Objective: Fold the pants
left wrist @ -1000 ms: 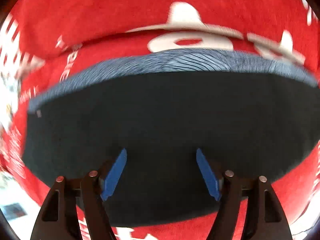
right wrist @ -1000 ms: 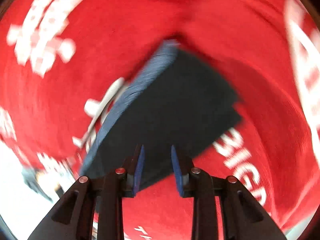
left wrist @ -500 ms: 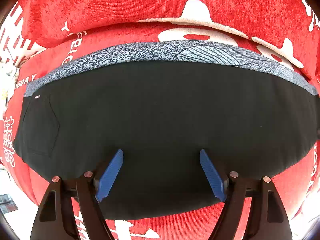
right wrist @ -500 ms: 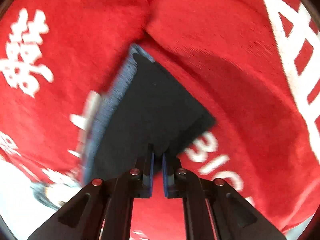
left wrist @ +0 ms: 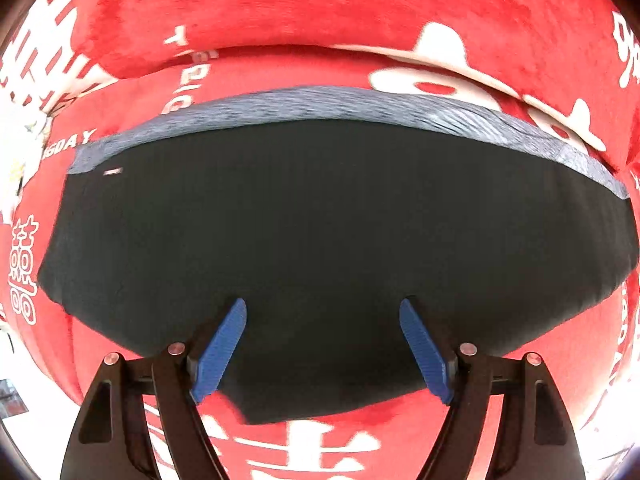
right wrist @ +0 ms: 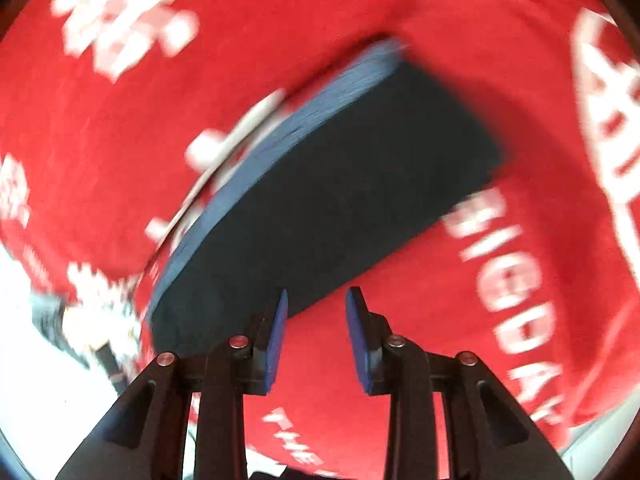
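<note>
Pants (left wrist: 320, 240), black with a grey patterned waistband (left wrist: 360, 106) along the far edge, lie flat as a folded block on a red cover (left wrist: 280, 12) printed with white letters and signs. Left gripper (left wrist: 322, 344) is over the near part of the black cloth with its blue fingers (left wrist: 222, 346) spread wide and nothing between them. Right gripper (right wrist: 316, 330), seen in a blurred view, stands released too, at the near edge of the pants (right wrist: 340, 208), holding nothing.
</note>
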`<state>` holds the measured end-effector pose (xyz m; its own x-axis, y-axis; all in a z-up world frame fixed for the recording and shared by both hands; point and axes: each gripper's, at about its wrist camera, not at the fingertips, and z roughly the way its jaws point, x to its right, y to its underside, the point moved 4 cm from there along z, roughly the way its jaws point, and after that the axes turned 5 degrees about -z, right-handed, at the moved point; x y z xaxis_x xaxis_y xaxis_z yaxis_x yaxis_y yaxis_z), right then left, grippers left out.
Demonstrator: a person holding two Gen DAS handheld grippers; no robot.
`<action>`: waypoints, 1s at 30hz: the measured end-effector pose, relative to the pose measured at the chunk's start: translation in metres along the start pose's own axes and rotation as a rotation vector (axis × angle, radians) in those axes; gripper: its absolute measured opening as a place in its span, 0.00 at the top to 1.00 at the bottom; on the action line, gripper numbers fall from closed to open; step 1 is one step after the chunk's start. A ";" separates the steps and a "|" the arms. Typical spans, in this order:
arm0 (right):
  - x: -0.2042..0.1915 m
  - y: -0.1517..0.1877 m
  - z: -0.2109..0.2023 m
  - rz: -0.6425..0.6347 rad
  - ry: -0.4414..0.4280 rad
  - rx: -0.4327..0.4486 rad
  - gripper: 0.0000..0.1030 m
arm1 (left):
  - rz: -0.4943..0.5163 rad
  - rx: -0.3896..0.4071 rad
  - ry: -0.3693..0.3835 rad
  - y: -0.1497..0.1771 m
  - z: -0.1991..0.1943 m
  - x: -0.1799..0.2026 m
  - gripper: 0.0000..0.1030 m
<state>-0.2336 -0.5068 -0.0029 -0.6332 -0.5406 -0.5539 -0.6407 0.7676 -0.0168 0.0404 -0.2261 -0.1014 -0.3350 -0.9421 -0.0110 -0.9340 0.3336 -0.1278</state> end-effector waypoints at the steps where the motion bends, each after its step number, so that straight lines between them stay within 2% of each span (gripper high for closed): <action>1: -0.020 0.006 0.012 -0.027 -0.021 -0.022 0.66 | -0.008 0.004 0.005 -0.001 -0.001 -0.012 0.22; 5: -0.099 0.052 0.067 -0.085 -0.173 -0.175 0.65 | -0.024 0.023 0.005 -0.010 -0.002 -0.062 0.22; 9: -0.142 0.106 0.137 0.030 -0.304 -0.298 0.63 | 0.045 0.008 -0.058 -0.014 0.012 -0.102 0.22; 10: -0.149 0.117 0.152 0.054 -0.313 -0.314 0.63 | 0.053 -0.003 -0.057 -0.012 0.017 -0.112 0.22; 12: -0.162 0.131 0.182 0.098 -0.325 -0.327 0.63 | 0.059 -0.004 0.006 -0.011 0.022 -0.125 0.22; 14: -0.172 0.136 0.204 0.117 -0.296 -0.326 0.61 | 0.106 0.011 0.018 -0.008 0.022 -0.125 0.20; 16: -0.172 0.137 0.208 0.123 -0.287 -0.310 0.61 | 0.125 0.022 0.023 -0.006 0.022 -0.124 0.20; 18: -0.175 0.133 0.203 0.126 -0.278 -0.279 0.91 | 0.117 0.025 0.039 -0.004 0.020 -0.124 0.20; 19: -0.183 0.129 0.200 0.099 -0.267 -0.267 0.92 | 0.111 0.027 0.050 -0.001 0.018 -0.125 0.20; 20: -0.193 0.126 0.195 0.057 -0.250 -0.258 0.92 | 0.109 0.031 0.057 0.000 0.017 -0.126 0.20; 22: -0.206 0.129 0.192 -0.084 -0.149 -0.253 0.92 | 0.120 0.040 0.058 0.001 0.020 -0.127 0.20; 23: -0.202 0.136 0.200 -0.113 -0.079 -0.284 0.92 | 0.128 0.046 0.051 0.004 0.020 -0.125 0.20; 24: -0.190 0.144 0.206 -0.083 -0.035 -0.315 0.92 | 0.135 0.045 0.042 0.006 0.018 -0.124 0.20; 26: -0.176 0.149 0.201 0.004 -0.070 -0.311 0.92 | 0.134 0.030 0.041 0.008 0.012 -0.123 0.21; 27: -0.174 0.149 0.193 0.010 -0.069 -0.308 0.87 | 0.130 0.021 0.057 0.006 0.009 -0.123 0.21; 28: -0.174 0.149 0.185 -0.002 -0.050 -0.304 0.82 | 0.128 0.020 0.086 0.006 0.003 -0.120 0.21; 30: -0.179 0.139 0.158 -0.071 -0.020 -0.261 0.82 | 0.143 0.045 0.130 0.007 -0.010 -0.111 0.21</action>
<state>-0.1409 -0.2486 -0.0372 -0.5757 -0.5810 -0.5754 -0.7752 0.6116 0.1579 0.0699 -0.1191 -0.0908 -0.4794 -0.8723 0.0959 -0.8705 0.4589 -0.1780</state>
